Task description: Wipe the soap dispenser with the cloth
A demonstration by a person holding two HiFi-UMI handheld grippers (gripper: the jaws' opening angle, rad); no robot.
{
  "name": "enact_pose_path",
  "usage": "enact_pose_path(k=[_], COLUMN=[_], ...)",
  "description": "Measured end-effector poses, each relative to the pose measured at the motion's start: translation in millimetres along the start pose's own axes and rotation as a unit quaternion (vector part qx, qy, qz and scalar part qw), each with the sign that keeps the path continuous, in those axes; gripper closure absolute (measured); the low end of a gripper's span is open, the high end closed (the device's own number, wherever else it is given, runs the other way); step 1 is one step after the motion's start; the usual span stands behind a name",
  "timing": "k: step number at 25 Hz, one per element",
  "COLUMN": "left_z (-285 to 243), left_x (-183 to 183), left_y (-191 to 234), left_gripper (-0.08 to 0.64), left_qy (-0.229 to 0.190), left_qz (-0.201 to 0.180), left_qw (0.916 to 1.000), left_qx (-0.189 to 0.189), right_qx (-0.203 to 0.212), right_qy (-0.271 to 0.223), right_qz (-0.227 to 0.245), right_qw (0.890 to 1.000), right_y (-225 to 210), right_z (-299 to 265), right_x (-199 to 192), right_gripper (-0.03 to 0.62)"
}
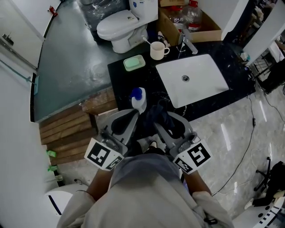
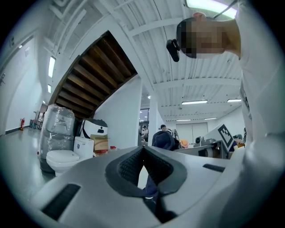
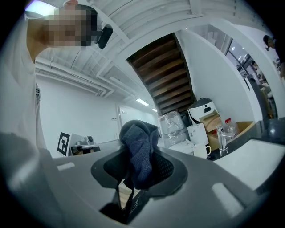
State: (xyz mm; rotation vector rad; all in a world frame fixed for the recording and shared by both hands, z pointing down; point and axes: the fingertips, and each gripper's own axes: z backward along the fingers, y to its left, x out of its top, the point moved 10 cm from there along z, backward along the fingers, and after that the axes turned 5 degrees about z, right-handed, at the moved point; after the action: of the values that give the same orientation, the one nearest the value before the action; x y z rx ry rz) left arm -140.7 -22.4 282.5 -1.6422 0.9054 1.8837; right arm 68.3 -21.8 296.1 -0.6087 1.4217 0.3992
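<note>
Soap dispenser [image 1: 139, 101] white, blue pump | toilet logo [image 1: 137, 4] illegible | right gripper [image 3: 137, 174] clamps cloth [image 3: 141, 147] | left gripper [image 2: 143, 153] closed

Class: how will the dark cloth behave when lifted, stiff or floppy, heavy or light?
Probably floppy: the cloth bunches and folds over itself in the right claw. Likely light, since one pinch holds the whole bundle up. Its rough knit should hardly slip.

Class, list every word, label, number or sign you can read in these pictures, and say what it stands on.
No text can be read.
Blue logo on the toilet tank: too blurred.
Black-and-white marker squares: patterns, not letters.
</note>
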Motion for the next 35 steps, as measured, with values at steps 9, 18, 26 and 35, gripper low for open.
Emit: enact_pose_path(k=[9,18,26,35], left_z=[-1.5,-10.7,-8.3,-18.8], left_x=[0.2,-2.4,-13.8,-24.7], left_y=[1.1,18.0,39.6,63.8], left_gripper=[0.554,0.554,0.554,0.552], left_qy=[0.010,0.019,0.024,0.035], left_qz=[-0.020,-0.032,-0.012,-0.002], left_qw=[0.9994,0.9986,0.9980,0.9989], left_qx=[0.028,0.039,0.057,0.032], right_qx=[0.007,0.003,-0.007,-0.029], right_qy=[-0.020,-0.018,-0.005,0.006], right_qz=[-0.014,-0.025,-0.031,-0.030], right_qw=[1.000,1.000,0.999,0.999], right_y=[-8.2,-19.8,-30.0,-41.9], right_z=[2.4,-4.7,-13.8,-32.7], right_x=[-2.6,-6.3,-11.1,-13.3], right_gripper=[0.483,0.483,0.483,0.483])
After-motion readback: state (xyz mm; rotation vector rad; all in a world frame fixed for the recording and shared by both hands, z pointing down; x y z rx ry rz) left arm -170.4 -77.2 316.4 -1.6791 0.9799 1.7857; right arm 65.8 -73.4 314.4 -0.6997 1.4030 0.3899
